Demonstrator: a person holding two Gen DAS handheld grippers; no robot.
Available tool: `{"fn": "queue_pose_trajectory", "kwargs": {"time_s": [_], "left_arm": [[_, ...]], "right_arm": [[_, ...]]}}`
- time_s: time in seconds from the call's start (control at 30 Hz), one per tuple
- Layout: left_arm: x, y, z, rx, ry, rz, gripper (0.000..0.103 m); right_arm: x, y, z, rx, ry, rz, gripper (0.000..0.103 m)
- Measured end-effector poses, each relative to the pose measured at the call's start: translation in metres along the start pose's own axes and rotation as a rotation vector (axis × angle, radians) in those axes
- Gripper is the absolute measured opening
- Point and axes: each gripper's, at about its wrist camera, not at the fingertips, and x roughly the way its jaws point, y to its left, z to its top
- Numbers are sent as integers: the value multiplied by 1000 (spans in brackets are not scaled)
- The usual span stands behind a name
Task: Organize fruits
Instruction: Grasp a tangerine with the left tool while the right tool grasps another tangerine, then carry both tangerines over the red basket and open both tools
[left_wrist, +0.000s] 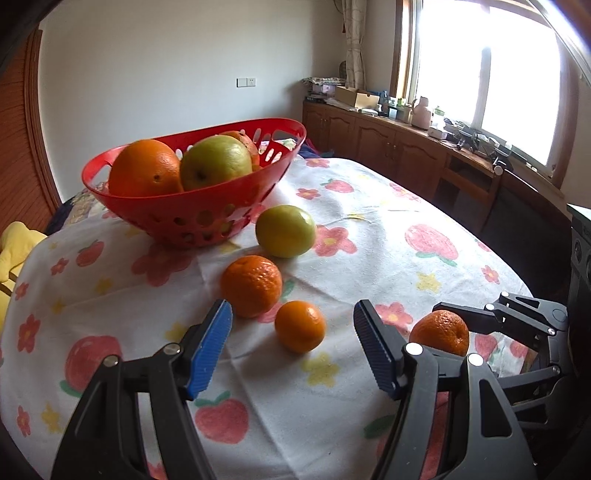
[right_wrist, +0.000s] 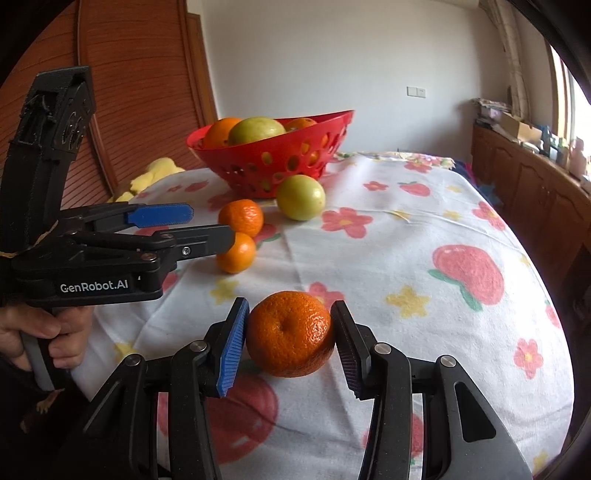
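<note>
A red perforated basket (left_wrist: 207, 206) (right_wrist: 258, 162) holds an orange (left_wrist: 144, 168), a green apple (left_wrist: 216, 160) and more fruit behind. On the flowered cloth in front lie a green apple (left_wrist: 285, 230) (right_wrist: 301, 197), a larger mandarin (left_wrist: 251, 286) (right_wrist: 242, 217) and a small mandarin (left_wrist: 300, 325) (right_wrist: 236, 254). My left gripper (left_wrist: 291, 310) (right_wrist: 212, 225) is open, its tips just short of these two mandarins and holding nothing. My right gripper (right_wrist: 290, 304) is shut on a third mandarin (right_wrist: 290, 332) (left_wrist: 439, 332) resting on the cloth, both pads against its sides.
A person's hand (right_wrist: 40, 332) holds the left gripper's handle. A yellow soft object (left_wrist: 14, 251) lies at the cloth's left edge. Wooden cabinets (left_wrist: 406, 147) with clutter run under the window. A dark box (left_wrist: 581, 251) stands at the right. A wooden door (right_wrist: 140, 92) is behind.
</note>
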Motion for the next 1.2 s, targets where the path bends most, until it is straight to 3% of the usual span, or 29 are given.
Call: {"fn": "queue_pose_trajectory", "kwargs": {"time_s": [0.3, 0.6, 0.73, 0.87, 1.2], "left_arm": [[13, -9, 0, 35, 58, 2, 42], [26, -9, 0, 29, 124, 15, 42], [26, -9, 0, 30, 125, 12, 41], [26, -11, -1, 31, 128, 5, 32], [13, -10, -4, 45, 98, -17, 32]], "right_arm": [[-1, -4, -3, 12, -6, 6, 46], [-1, -3, -3, 5, -7, 6, 47], [0, -3, -3, 6, -8, 8, 47], [1, -3, -4, 7, -3, 13, 47], [6, 1, -5, -4, 13, 19, 47]]}}
